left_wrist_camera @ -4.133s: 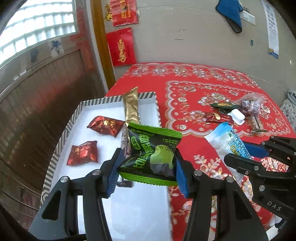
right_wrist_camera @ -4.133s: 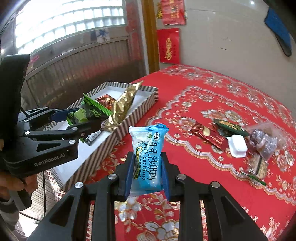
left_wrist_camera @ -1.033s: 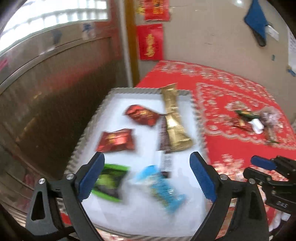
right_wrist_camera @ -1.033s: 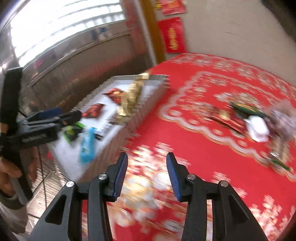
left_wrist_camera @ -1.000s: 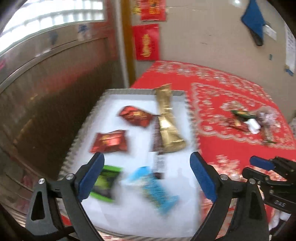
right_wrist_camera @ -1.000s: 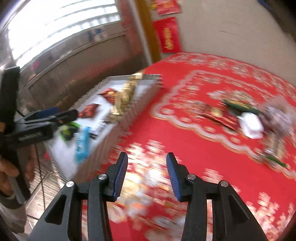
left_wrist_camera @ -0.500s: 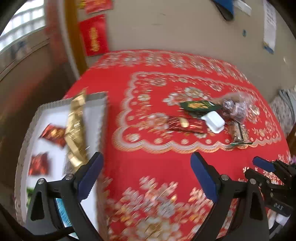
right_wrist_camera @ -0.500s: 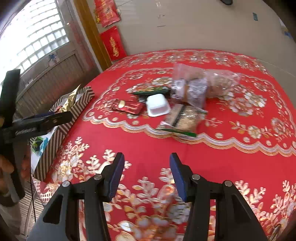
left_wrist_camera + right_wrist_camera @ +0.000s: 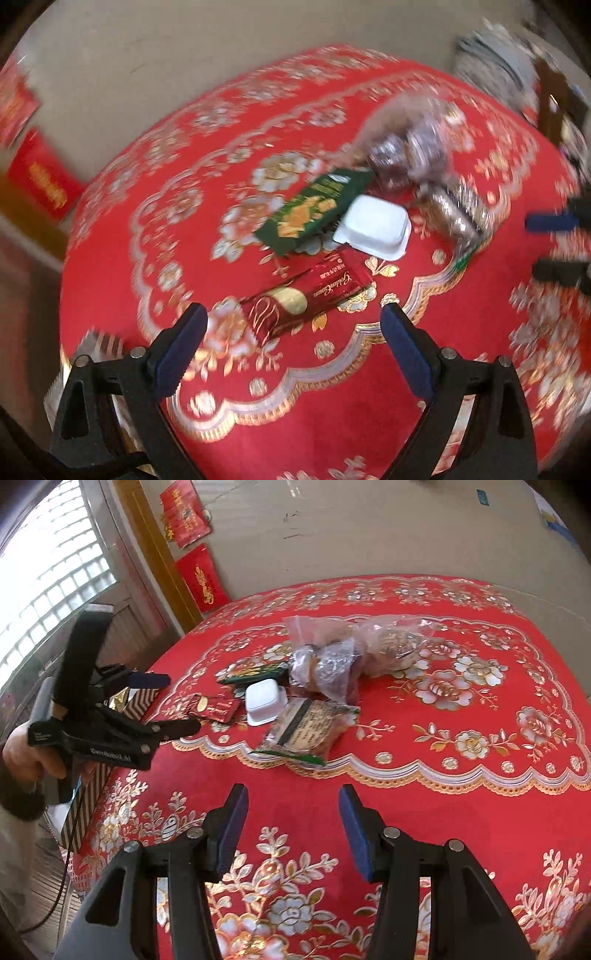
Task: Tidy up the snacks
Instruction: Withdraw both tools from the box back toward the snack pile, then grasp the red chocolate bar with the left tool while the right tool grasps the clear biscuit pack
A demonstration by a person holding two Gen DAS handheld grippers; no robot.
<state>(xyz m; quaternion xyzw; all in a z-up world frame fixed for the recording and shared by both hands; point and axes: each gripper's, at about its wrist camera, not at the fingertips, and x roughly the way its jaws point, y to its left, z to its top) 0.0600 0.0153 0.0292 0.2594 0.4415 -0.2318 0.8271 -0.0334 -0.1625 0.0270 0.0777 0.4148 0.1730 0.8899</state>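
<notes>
Snacks (image 9: 309, 300) beneath tilted, empty-jawed left gripper (image 9: 291, 328)

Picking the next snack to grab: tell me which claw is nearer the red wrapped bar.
Left. The left claw hovers open close above the red wrapped bar; the right claw is open too, farther back over bare tablecloth.

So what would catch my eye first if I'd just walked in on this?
Probably the bright red tablecloth with its gold flower pattern, which fills both views. Next, the little heap of snacks near its middle: a white tub, a dark red wrapper and a green packet beside it, and a crumpled clear bag behind. Both black tongs, left tongs and right tongs, hang open over the cloth, holding nothing.
</notes>
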